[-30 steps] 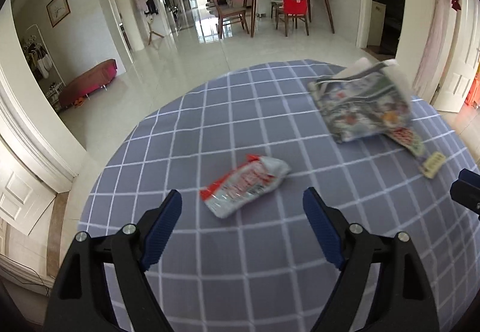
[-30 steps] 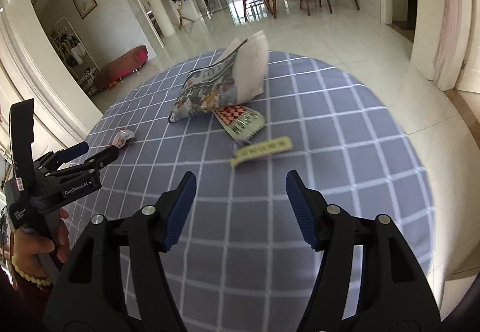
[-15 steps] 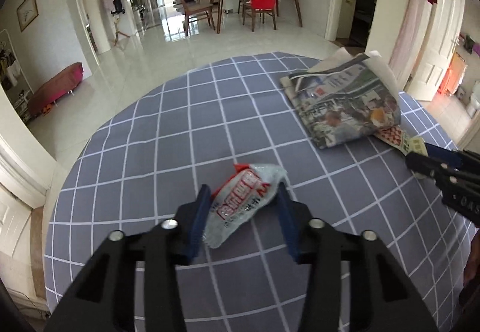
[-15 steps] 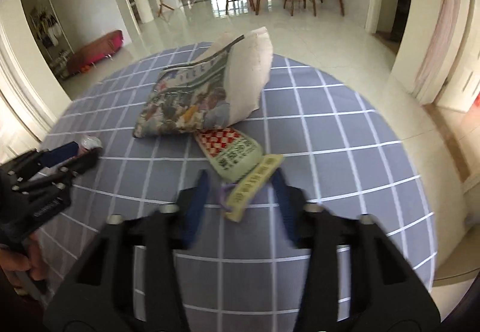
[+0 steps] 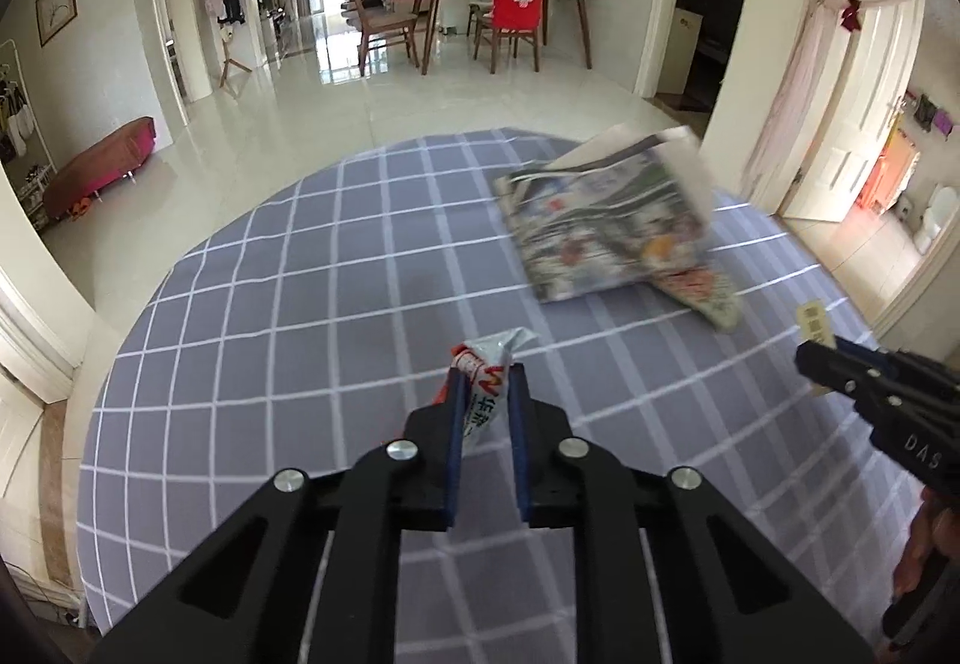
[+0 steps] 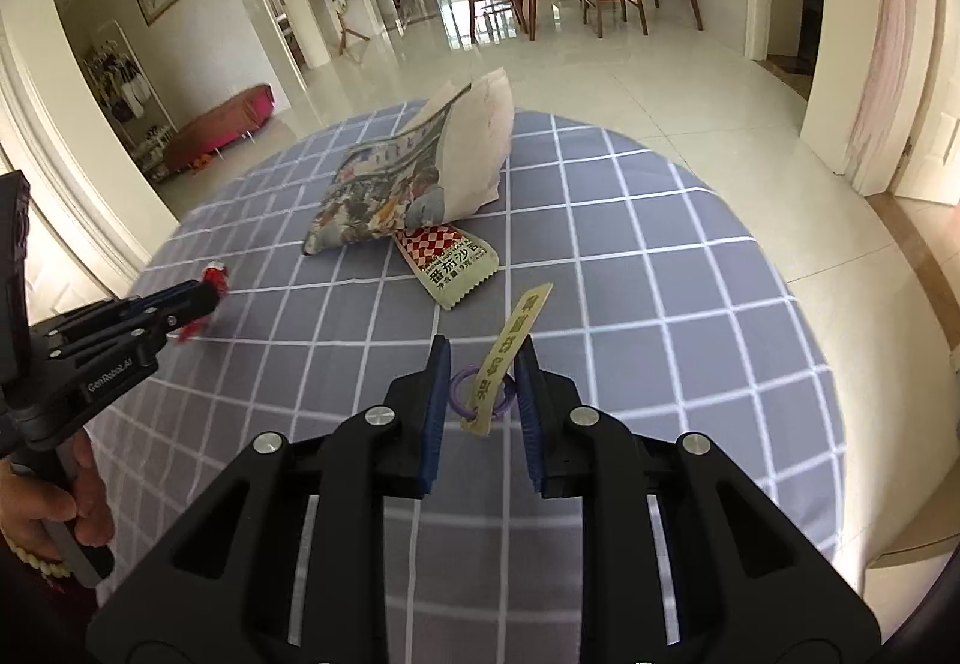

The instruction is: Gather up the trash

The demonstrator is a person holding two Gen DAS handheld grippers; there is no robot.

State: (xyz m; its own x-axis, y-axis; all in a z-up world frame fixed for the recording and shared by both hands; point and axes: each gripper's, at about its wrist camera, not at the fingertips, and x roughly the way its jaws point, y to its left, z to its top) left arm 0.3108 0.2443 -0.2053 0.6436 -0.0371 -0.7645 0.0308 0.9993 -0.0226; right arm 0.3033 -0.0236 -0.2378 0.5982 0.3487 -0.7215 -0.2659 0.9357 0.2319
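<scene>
My left gripper [image 5: 485, 373] is shut on a red and white snack wrapper [image 5: 487, 364], held just above the round checked tablecloth [image 5: 300, 304]; it also shows in the right wrist view [image 6: 204, 298]. My right gripper [image 6: 480, 358] is shut on a yellow paper strip with a purple ring [image 6: 510, 346]. A checked red sauce sachet [image 6: 450, 259] lies just ahead of it, partly under a folded newspaper [image 6: 414, 172]. In the left wrist view the newspaper [image 5: 606, 220] lies at the far right, with the sachet [image 5: 702, 292] and strip end [image 5: 813, 322] beside it.
The table edge curves round close on the left and the right, with tiled floor beyond. A dining table with chairs [image 5: 504, 16] stands far across the room, and a pink bench [image 5: 96, 172] by the left wall.
Both grippers have moved forward and closed: the left on the snack wrapper, the right on the yellow strip. The wrapper now stands tilted up between the left fingers.
</scene>
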